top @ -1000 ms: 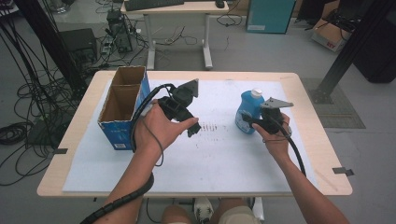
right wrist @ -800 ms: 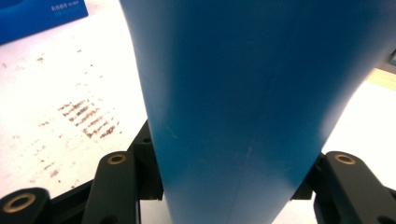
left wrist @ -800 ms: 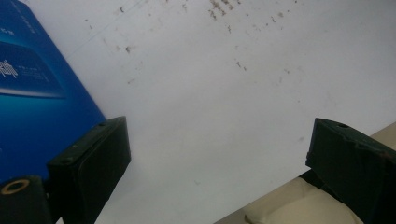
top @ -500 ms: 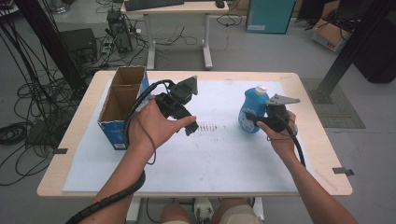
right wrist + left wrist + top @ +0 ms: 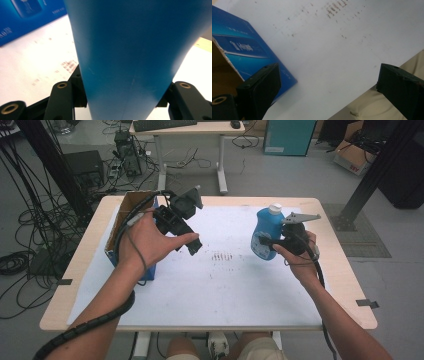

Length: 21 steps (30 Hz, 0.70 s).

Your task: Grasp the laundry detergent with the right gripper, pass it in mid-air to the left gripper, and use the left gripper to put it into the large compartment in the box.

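A blue bottle [image 5: 265, 227] with a white cap stands nearly upright, right of the table's middle. My right gripper [image 5: 266, 242] is shut on its lower body from the right. In the right gripper view the bottle [image 5: 125, 50] sits between both jaws of the gripper [image 5: 122, 93]. An open cardboard box [image 5: 122, 215] with blue sides stands at the table's left. My left gripper [image 5: 187, 242] hangs just right of it, over the white sheet [image 5: 215, 285]. In the left gripper view that gripper [image 5: 329, 85] is open and empty, with the box [image 5: 242, 50] at its left.
The white sheet carries a smudged patch [image 5: 222, 256] between the two grippers. A second desk [image 5: 190, 130] stands behind the table, cables [image 5: 30, 220] lie on the floor at left, and a black post [image 5: 375, 170] rises at the right.
The right gripper has raised the bottle more upright, so its white cap points up. The left gripper drifted a little left and farther away, toward the box.
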Tool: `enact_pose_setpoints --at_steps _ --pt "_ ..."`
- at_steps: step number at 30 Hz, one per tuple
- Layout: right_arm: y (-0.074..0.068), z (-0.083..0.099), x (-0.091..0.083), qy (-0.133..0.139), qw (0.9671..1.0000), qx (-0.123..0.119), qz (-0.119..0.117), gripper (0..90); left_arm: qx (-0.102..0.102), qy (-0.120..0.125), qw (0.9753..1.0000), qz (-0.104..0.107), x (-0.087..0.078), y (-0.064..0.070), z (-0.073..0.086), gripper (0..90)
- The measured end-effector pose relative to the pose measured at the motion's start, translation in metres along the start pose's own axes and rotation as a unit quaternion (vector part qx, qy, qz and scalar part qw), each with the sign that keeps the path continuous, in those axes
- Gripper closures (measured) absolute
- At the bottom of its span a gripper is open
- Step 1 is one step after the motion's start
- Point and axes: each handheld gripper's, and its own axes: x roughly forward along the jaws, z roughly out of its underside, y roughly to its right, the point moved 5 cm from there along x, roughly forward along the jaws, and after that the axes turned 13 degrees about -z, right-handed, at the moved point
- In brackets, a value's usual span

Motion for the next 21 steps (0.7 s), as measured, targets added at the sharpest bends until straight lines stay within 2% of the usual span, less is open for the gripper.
enact_pose_setpoints --at_steps 1,4,5,7,10,11,13,14,16,17,18,19,20,21 --pt "-0.005 -0.009 0.001 0.001 0.9999 0.003 -0.013 44.8 0.004 0.004 1.0 0.001 -0.003 -0.004 -0.001 5.8" --pt "-0.009 -0.015 0.003 0.0 0.9997 -0.002 -0.023 44.8 0.013 0.008 0.9999 0.003 -0.007 -0.01 -0.004 5.8" --pt "-0.013 -0.023 0.006 -0.003 0.9994 -0.009 -0.035 44.8 0.032 0.006 0.9995 0.001 -0.012 -0.016 -0.007 5.8" --pt "-0.015 -0.028 0.008 -0.004 0.999 -0.016 -0.042 44.8 0.035 0.009 0.9993 0.0 -0.014 -0.018 -0.008 5.8" --pt "-0.022 -0.043 0.014 -0.007 0.9971 -0.028 -0.071 44.8 0.058 0.016 0.9982 -0.005 -0.022 -0.027 -0.016 5.8" --pt "-0.022 -0.043 0.014 -0.007 0.9971 -0.028 -0.071 44.8 0.058 0.016 0.9982 -0.005 -0.022 -0.027 -0.016 5.8" --pt "-0.028 -0.052 0.019 -0.01 0.9948 -0.033 -0.096 44.9 0.067 0.021 0.9975 -0.005 -0.024 -0.03 -0.019 5.8" --pt "-0.028 -0.052 0.019 -0.01 0.9948 -0.033 -0.096 44.9 0.07 0.025 0.9972 -0.005 -0.025 -0.032 -0.021 5.8" --pt "-0.033 -0.061 0.026 -0.01 0.9916 -0.042 -0.122 44.9 0.082 0.03 0.9961 -0.002 -0.026 -0.036 -0.027 5.7" --pt "-0.035 -0.063 0.028 -0.012 0.9906 -0.045 -0.129 44.8 0.094 0.031 0.9951 -0.003 -0.026 -0.037 -0.029 5.7" --pt "-0.037 -0.066 0.032 -0.012 0.989 -0.052 -0.138 44.8 0.094 0.031 0.9951 -0.003 -0.026 -0.037 -0.029 5.7" --pt "-0.037 -0.066 0.032 -0.012 0.989 -0.052 -0.138 44.8 0.101 0.034 0.9943 -0.006 -0.026 -0.037 -0.031 5.7" --pt "-0.039 -0.068 0.034 -0.016 0.9874 -0.059 -0.146 44.8 0.11 0.032 0.9934 -0.009 -0.026 -0.038 -0.032 5.7" --pt "-0.045 -0.07 0.041 -0.022 0.9844 -0.071 -0.159 44.8 0.116 0.033 0.9927 -0.01 -0.026 -0.039 -0.034 5.7"
